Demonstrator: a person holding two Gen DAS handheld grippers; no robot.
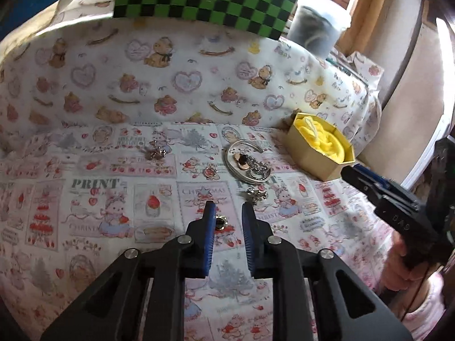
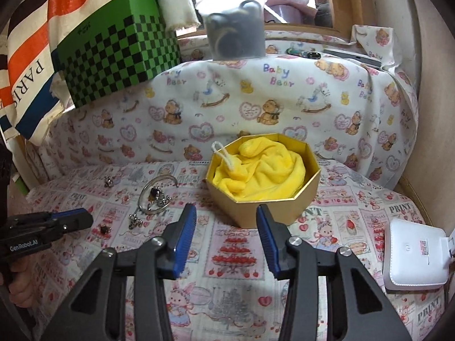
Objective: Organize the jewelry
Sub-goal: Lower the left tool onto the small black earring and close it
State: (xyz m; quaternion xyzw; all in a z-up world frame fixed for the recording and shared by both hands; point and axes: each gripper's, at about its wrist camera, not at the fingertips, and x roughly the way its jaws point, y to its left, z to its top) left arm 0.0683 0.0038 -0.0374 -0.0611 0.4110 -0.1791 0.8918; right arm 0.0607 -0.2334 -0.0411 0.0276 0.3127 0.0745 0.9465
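Observation:
My left gripper (image 1: 227,211) is open, low over the printed cloth, with a small gold and dark ring (image 1: 220,223) lying between its fingers, close to the left one. Ahead lie a silver bangle (image 1: 248,164) with several small pieces inside it, a silver charm (image 1: 256,193), a small round pendant (image 1: 211,172) and a jewelry cluster (image 1: 156,152). A gold octagonal box (image 2: 263,176) lined with yellow cloth stands at the right. My right gripper (image 2: 226,213) is open and empty, just in front of the box.
A green checkered box (image 2: 119,48) and a grey plastic tub (image 2: 234,32) stand on the raised ledge behind. A white device (image 2: 413,258) lies at the right edge. The teddy-print cloth (image 1: 170,85) rises as a back wall.

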